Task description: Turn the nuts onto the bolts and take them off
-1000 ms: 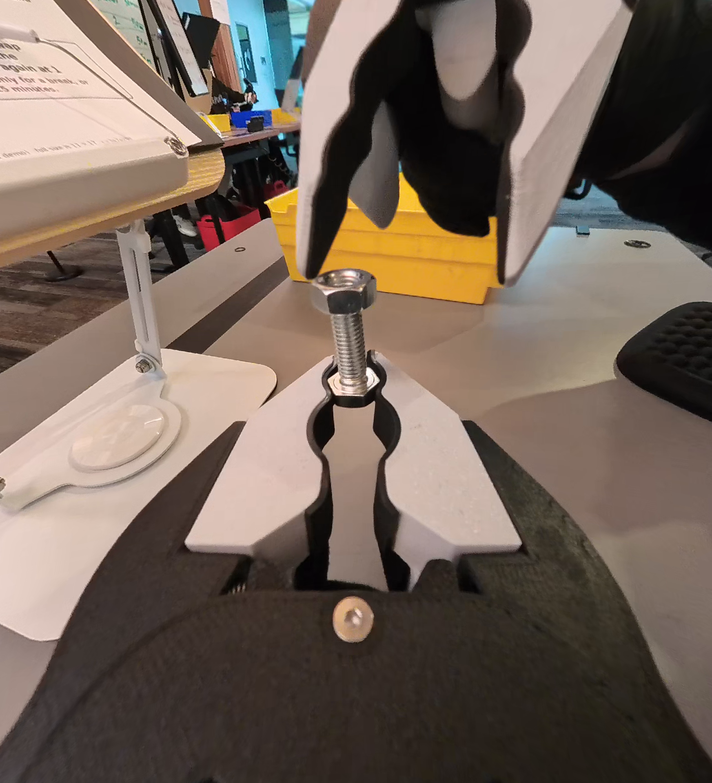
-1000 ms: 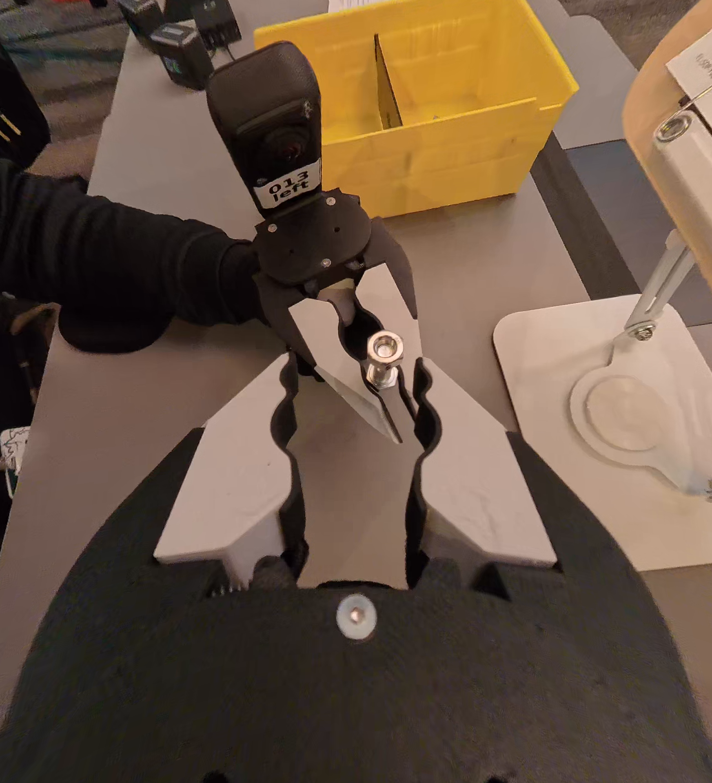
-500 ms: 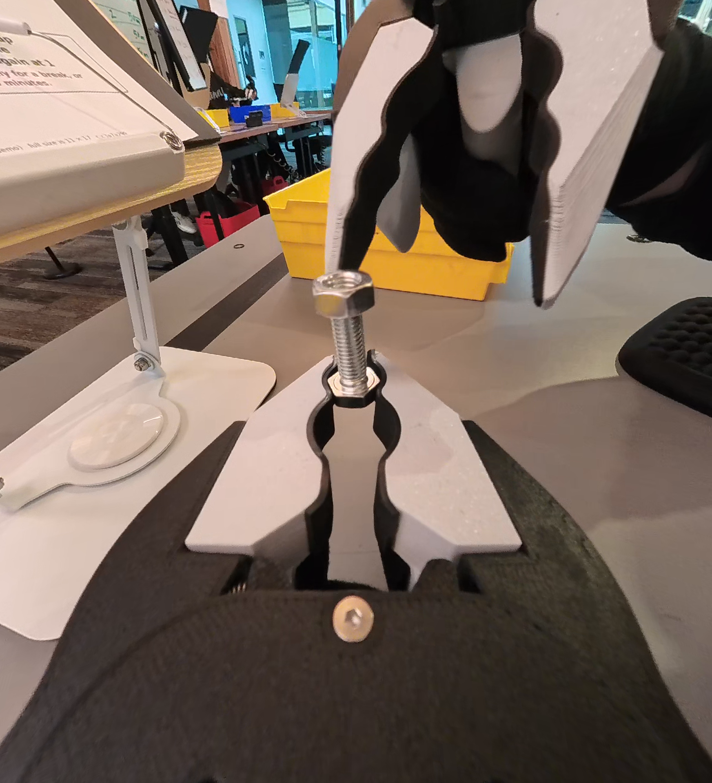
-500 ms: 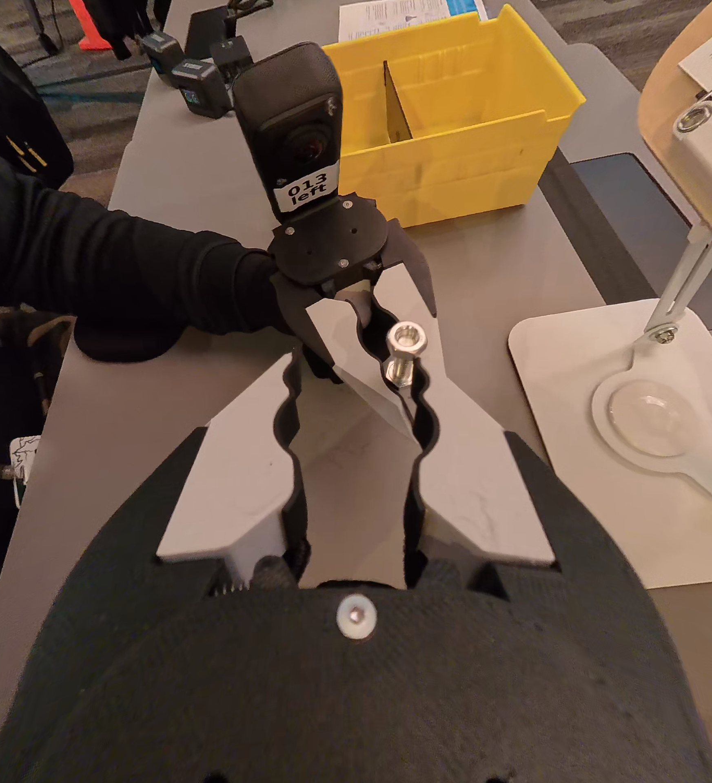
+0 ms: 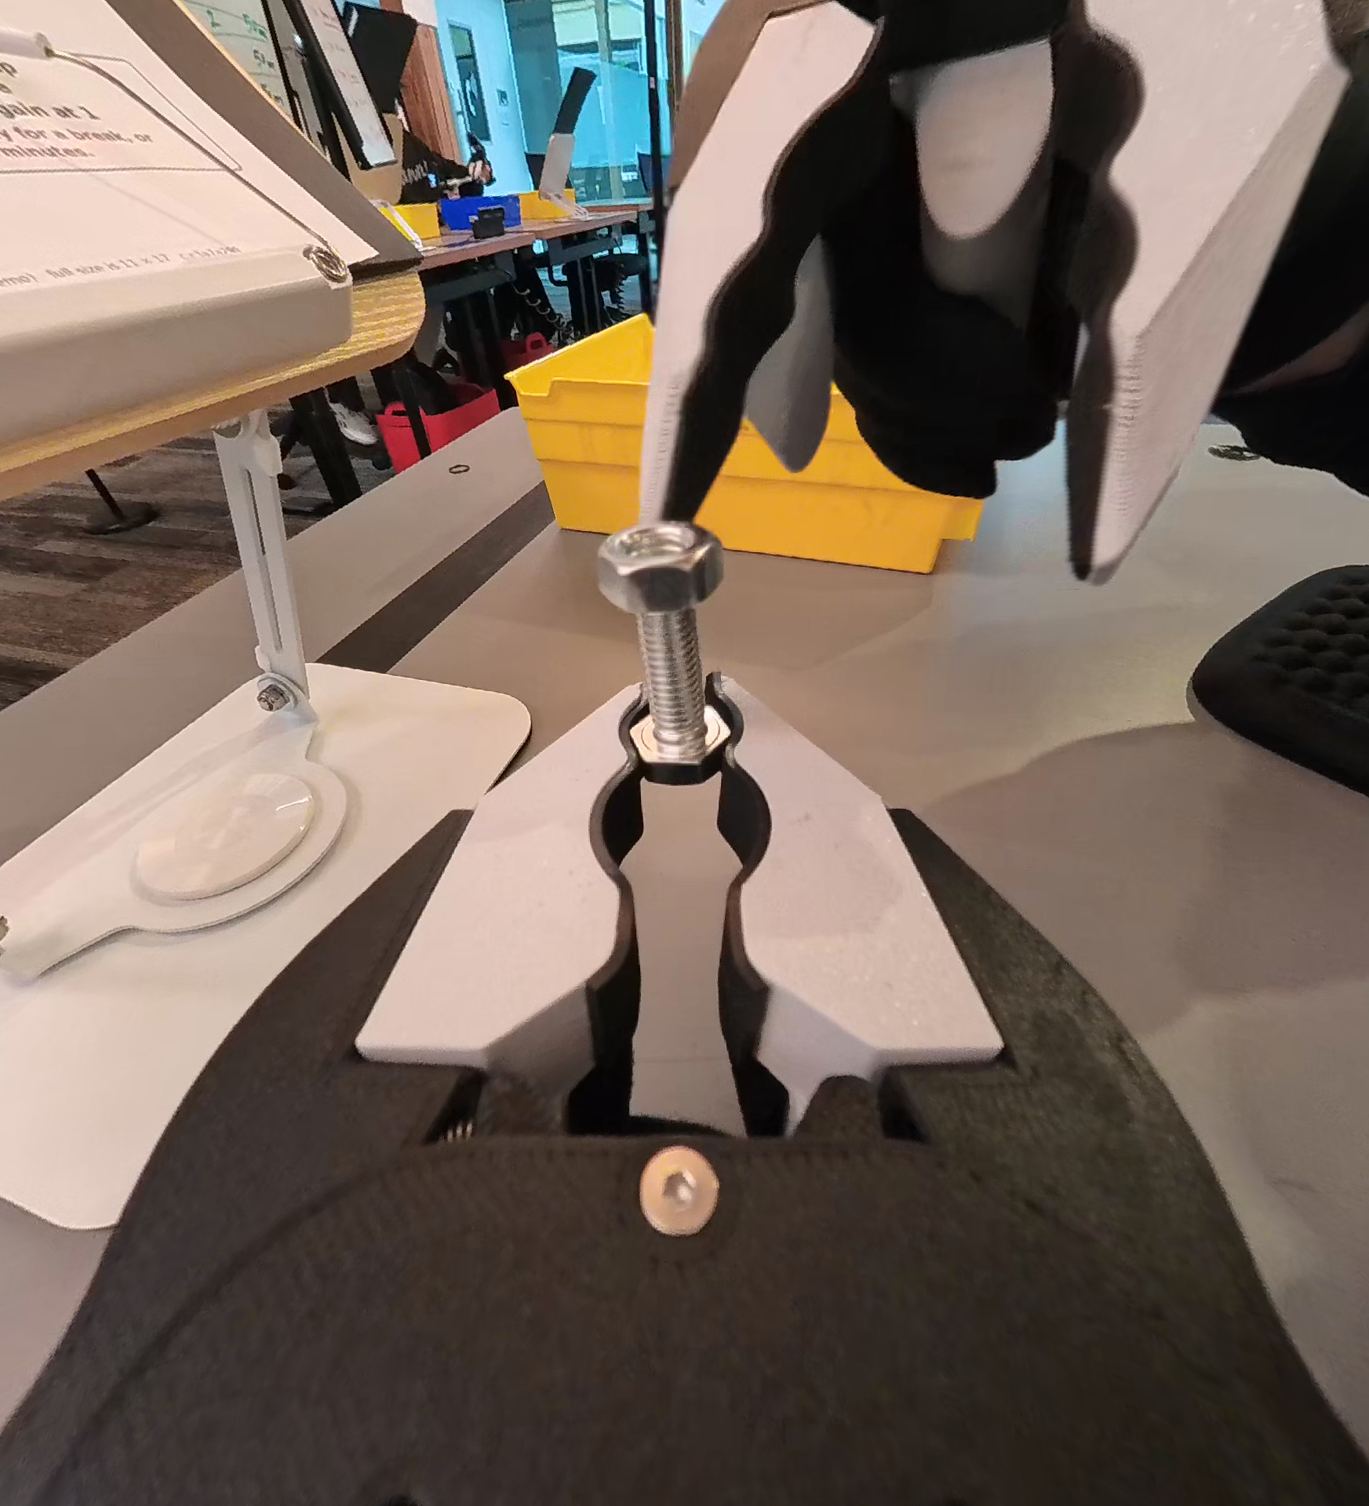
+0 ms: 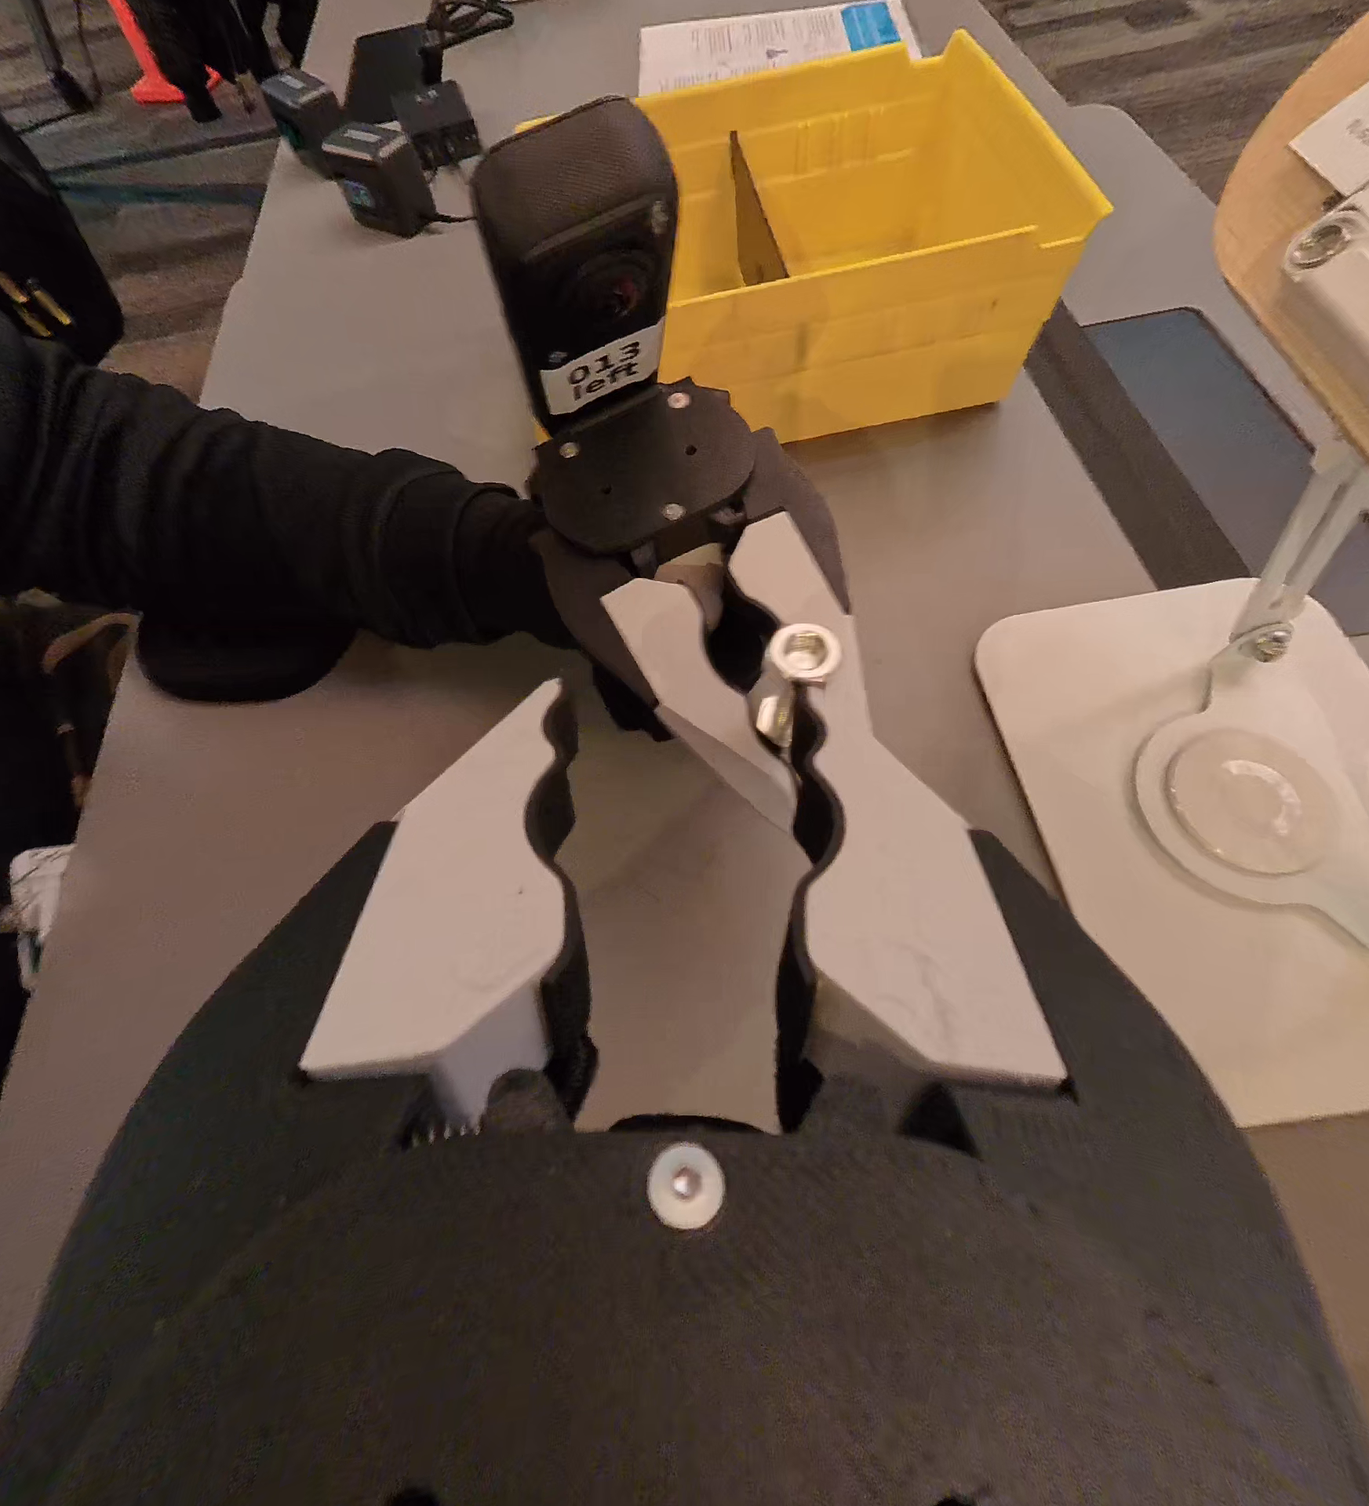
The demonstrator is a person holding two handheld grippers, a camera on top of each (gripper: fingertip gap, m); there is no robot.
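A silver bolt (image 5: 671,664) stands upright, its lower hex end clamped in my left gripper (image 5: 677,721), which is shut on it. A silver nut (image 5: 659,565) sits at the top of the threaded shaft. My right gripper (image 5: 876,542) hangs open above it, pointing down, with one fingertip (image 5: 664,509) at the nut's top edge and the other well off to the right. In the right wrist view the nut (image 6: 805,652) lies against the inner edge of one finger of the open right gripper (image 6: 697,660), not between the jaws. The left gripper (image 6: 774,733) shows there too.
A yellow divided bin (image 6: 868,269) stands at the back of the grey table (image 6: 338,367). A white stand base (image 5: 175,856) carrying a tilted board (image 5: 94,269) is beside the bolt. A black textured pad (image 5: 1333,676) lies on the other side. Small black devices (image 6: 371,163) sit at the far edge. Left tips to right tips: about 7 cm.
My right gripper has shifted sideways and risen slightly, staying open, one fingertip still by the nut. The left gripper and bolt have held still.
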